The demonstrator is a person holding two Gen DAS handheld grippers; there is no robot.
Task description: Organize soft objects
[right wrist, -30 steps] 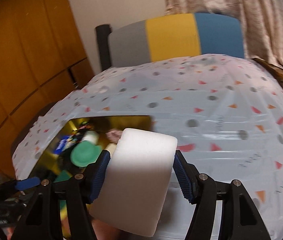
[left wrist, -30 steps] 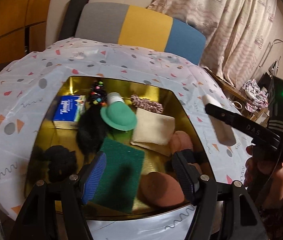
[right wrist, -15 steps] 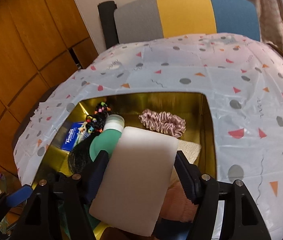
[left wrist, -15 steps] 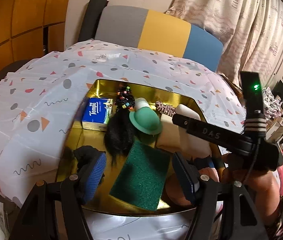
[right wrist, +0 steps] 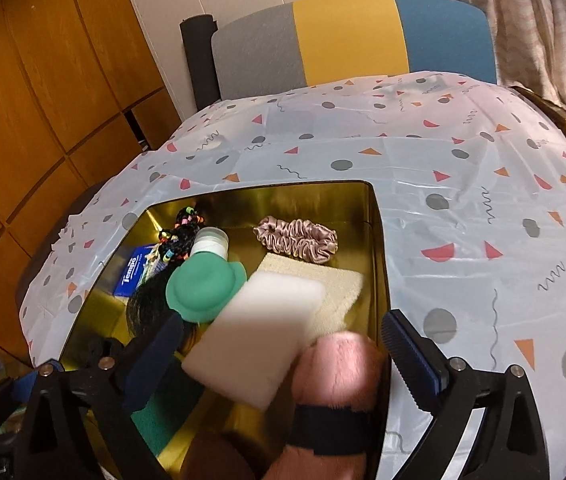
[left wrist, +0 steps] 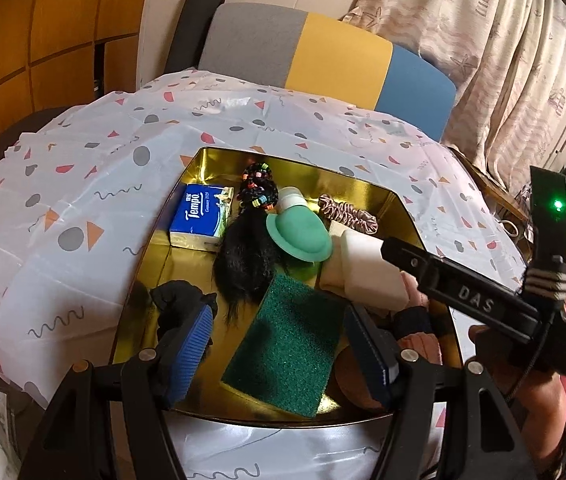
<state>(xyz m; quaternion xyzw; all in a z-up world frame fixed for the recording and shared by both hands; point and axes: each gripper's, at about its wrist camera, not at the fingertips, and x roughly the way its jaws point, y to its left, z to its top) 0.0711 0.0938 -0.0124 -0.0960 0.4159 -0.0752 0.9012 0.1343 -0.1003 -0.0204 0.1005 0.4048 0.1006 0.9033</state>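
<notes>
Right gripper (right wrist: 283, 344) angled down over gold tray (right wrist: 379, 280), jaws opening, white sponge (right wrist: 259, 328) apparently released; left gripper (left wrist: 279, 344) open, empty.

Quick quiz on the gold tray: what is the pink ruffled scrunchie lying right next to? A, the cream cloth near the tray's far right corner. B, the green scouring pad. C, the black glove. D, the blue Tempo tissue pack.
A: in the right wrist view the pink scrunchie lies just beyond the cream cloth by the gold tray's far right corner, well away from the Tempo pack.
</notes>
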